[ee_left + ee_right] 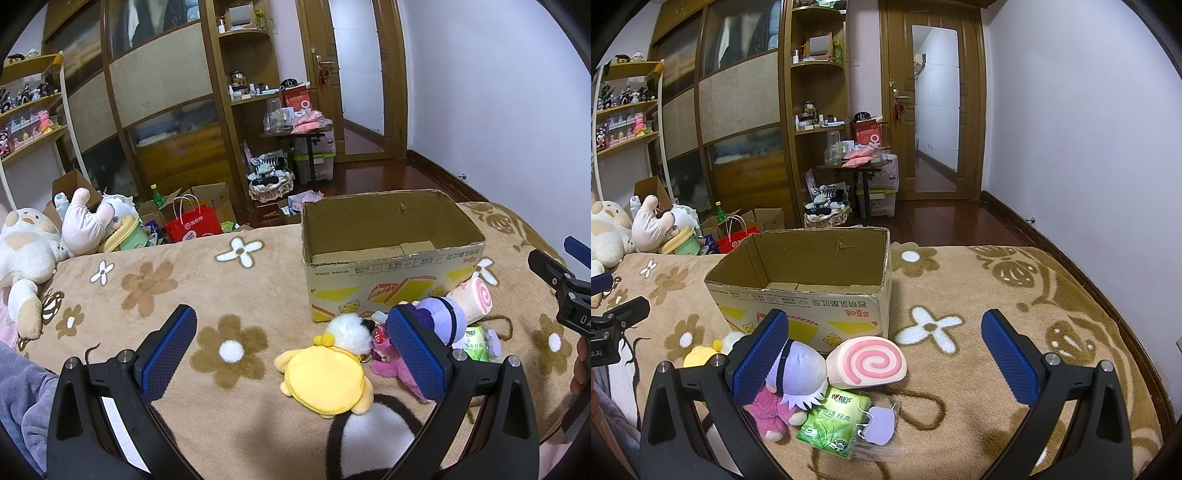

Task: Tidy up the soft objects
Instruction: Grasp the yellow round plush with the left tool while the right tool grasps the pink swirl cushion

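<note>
An open, empty cardboard box (391,258) (809,291) stands on the flowered blanket. In front of it lies a pile of soft things: a yellow plush pouch (325,380), a white fluffy toy (351,330), a pink plush (391,360) (768,410), a purple plush (443,319) (799,369), a pink swirl roll (472,299) (866,363) and a green tissue pack (834,421). My left gripper (291,350) is open over the yellow pouch. My right gripper (884,356) is open, above the swirl roll and purple plush.
Large plush toys (26,251) lie at the blanket's far left. Beyond the bed are a red bag (194,225), boxes, a wardrobe, shelves and a doorway. The blanket's right part (1015,288) drops off to the wooden floor.
</note>
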`<state>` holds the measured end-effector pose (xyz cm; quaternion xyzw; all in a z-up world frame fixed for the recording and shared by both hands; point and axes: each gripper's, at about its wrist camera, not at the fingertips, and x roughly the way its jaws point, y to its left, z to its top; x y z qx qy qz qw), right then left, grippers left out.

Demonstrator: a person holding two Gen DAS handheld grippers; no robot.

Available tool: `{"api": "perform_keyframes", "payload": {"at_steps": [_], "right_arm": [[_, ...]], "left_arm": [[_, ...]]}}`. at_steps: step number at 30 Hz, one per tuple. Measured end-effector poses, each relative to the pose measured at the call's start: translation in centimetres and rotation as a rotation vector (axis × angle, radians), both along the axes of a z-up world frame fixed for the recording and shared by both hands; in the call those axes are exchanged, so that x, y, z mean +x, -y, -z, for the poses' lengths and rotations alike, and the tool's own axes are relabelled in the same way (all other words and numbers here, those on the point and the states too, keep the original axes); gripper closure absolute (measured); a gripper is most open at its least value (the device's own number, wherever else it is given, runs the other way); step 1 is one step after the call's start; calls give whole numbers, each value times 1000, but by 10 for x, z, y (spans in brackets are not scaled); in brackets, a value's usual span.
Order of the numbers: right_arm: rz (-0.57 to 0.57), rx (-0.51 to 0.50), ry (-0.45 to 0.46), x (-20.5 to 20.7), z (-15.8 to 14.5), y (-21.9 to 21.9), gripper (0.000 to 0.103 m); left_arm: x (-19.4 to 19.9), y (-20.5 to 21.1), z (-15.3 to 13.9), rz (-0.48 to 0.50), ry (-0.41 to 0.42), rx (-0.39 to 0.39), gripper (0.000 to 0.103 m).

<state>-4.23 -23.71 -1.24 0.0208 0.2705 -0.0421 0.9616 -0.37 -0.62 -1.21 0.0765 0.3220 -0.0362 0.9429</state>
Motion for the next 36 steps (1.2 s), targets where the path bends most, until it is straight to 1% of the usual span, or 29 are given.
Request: {"api": "perform_keyframes", "payload": {"at_steps": [4, 9, 16, 22, 25, 32, 36], "right_arm": [[-1, -5, 3, 0, 3, -1, 0], [1, -5, -5, 4, 6, -1, 0], [5, 1, -23, 19, 11, -2, 0], [6, 7, -46, 37, 20, -3, 0], [5, 5, -67, 46, 27, -5, 0], [15, -24, -142, 66, 49, -7, 0], [24, -10, -181, 76, 62, -4, 0]], "left_arm": [[5, 1, 2, 4, -12, 7, 1], [20, -1, 3, -4, -58, -17, 1], [36, 5, 14, 5, -113, -1, 1], [57, 5, 28, -12, -186, -12, 1], [67, 4, 35, -22, -227, -30, 1], [91, -2, 63, -32, -361, -59, 1], [97, -1, 78, -27, -419, -59, 1]]}}
